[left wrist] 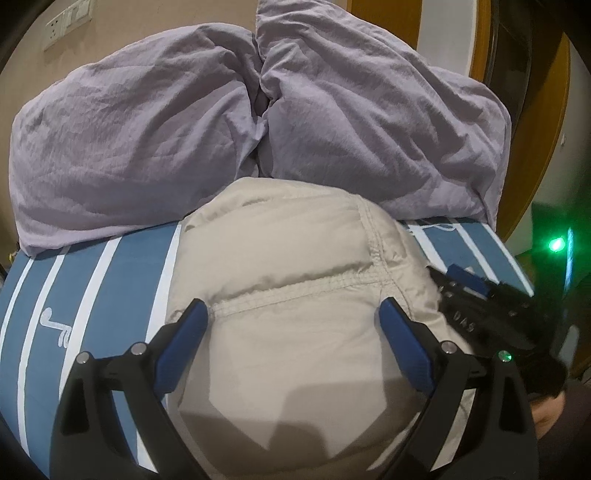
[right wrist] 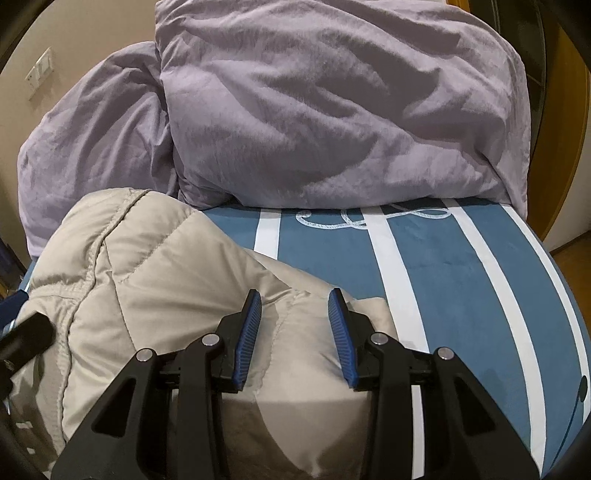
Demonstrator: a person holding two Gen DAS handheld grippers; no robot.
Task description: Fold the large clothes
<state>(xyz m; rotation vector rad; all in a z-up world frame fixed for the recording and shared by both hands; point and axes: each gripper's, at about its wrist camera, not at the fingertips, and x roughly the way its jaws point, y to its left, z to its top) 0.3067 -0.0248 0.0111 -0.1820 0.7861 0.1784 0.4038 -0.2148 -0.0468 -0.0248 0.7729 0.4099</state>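
A beige quilted puffer jacket (left wrist: 295, 240) lies bunched on a blue bed sheet with white stripes (left wrist: 92, 277). My left gripper (left wrist: 291, 306) hovers over the jacket's middle, open wide, its blue pads either side of a stitched seam and not pressing. In the right wrist view the jacket (right wrist: 147, 258) fills the lower left. My right gripper (right wrist: 295, 297) stands partly open above the jacket's right edge, with fabric under the gap and nothing pinched. The right gripper's black body (left wrist: 480, 302) shows at the jacket's right side in the left wrist view.
A rumpled lilac duvet (right wrist: 332, 110) is piled across the far half of the bed, against the jacket's far end. Bare striped sheet (right wrist: 461, 277) lies right of the jacket. A beige wall with a switch plate (left wrist: 66, 22) stands behind, and a wooden door frame (left wrist: 546, 147) at right.
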